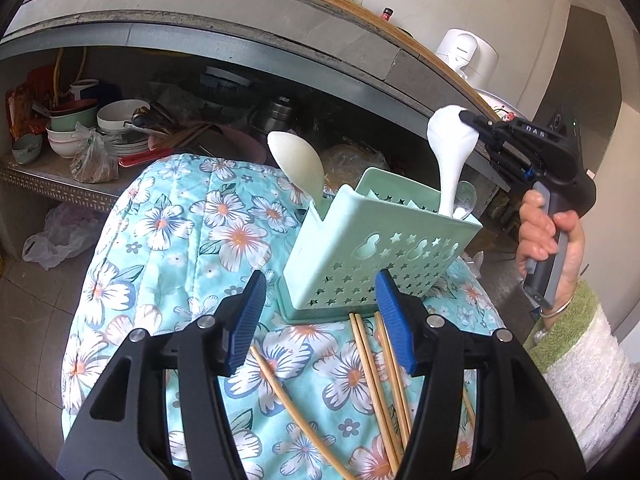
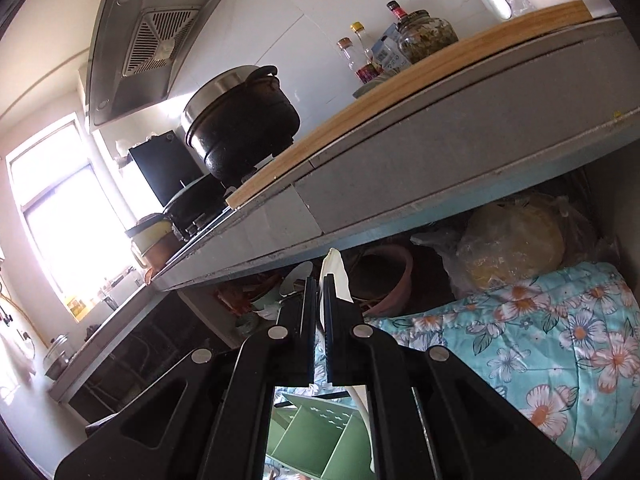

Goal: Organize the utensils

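while four chopsticks [image 1: 376,364] lie loose, two spoons [image 1: 298,168] stand.

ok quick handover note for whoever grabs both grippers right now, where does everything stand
Right gripper: shut on the bowl end of the white plastic ladle, whose handle reaches down into the mint-green perforated plastic utensil caddy.
Left gripper: open, empty, low in front of the caddy, above the wooden chopsticks.
Done: cream plastic rice paddle and a clear spoon stand in the caddy.
Left: release the ladle, then collect the chopsticks lying loose on the floral blue quilted cloth.
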The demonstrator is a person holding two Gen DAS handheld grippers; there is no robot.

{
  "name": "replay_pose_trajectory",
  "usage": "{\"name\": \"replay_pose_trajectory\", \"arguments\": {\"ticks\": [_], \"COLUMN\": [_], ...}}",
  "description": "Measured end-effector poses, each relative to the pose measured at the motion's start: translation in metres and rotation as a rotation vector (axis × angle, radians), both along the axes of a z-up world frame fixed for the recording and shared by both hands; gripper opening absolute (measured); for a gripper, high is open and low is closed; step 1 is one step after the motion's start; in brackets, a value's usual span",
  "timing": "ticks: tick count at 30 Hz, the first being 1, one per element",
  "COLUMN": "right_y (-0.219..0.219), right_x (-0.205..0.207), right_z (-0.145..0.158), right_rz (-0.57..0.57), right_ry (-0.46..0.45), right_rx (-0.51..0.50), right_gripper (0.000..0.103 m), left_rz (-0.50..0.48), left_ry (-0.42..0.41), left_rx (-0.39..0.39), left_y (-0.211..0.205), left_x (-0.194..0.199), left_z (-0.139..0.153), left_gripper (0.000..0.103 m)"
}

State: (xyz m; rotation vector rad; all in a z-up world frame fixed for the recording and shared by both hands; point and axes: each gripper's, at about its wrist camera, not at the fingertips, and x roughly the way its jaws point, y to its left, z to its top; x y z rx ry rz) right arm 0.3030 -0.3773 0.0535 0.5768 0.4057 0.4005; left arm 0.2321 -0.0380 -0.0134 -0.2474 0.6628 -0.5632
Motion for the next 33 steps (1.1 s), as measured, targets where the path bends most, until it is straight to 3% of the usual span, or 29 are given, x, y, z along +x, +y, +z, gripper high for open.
{"name": "replay_pose_trajectory", "arguments": {"ticks": [10, 12, 14, 25, 30, 33], "right_y": [0.013, 0.011, 0.008, -0.007, -0.011, -0.017], "right_x": [-0.033, -0.041, -0.049, -0.104, -0.121, -0.125], "right_z": [-0.015, -0.015, -0.014, -0.015, -0.028, -0.037], "right_rz": [0.008, -0.002, -0.016, -0.049, -0.059, -0.073], "right_ry": [0.050, 0.054, 0.051, 0.071, 0.114, 0.137], "right_rx": [-0.119, -0.122, -0.120, -0.074, -0.074, -0.048], "right_gripper": [0.007, 0.019, 0.023, 0.034, 0.035, 0.035], "left_rz": [0.013, 0.013, 0.013, 0.074, 0.154, 0.142], "left_ry": [0.006, 0.007, 0.004, -0.010, 0.004, 0.127], "left_rx": [-0.018, -0.021, -0.023, -0.030, -0.074, -0.135], "left_y": [0.005, 0.005, 0.005, 0.026, 0.067, 0.090], "left_x": [0.000, -0.001, -0.003, -0.003, 0.038, 0.089], "left_z": [0.001, 0.002, 0.004, 0.015, 0.030, 0.024], "left_gripper": [0.054, 0.054, 0.054, 0.054, 0.054, 0.054]}}
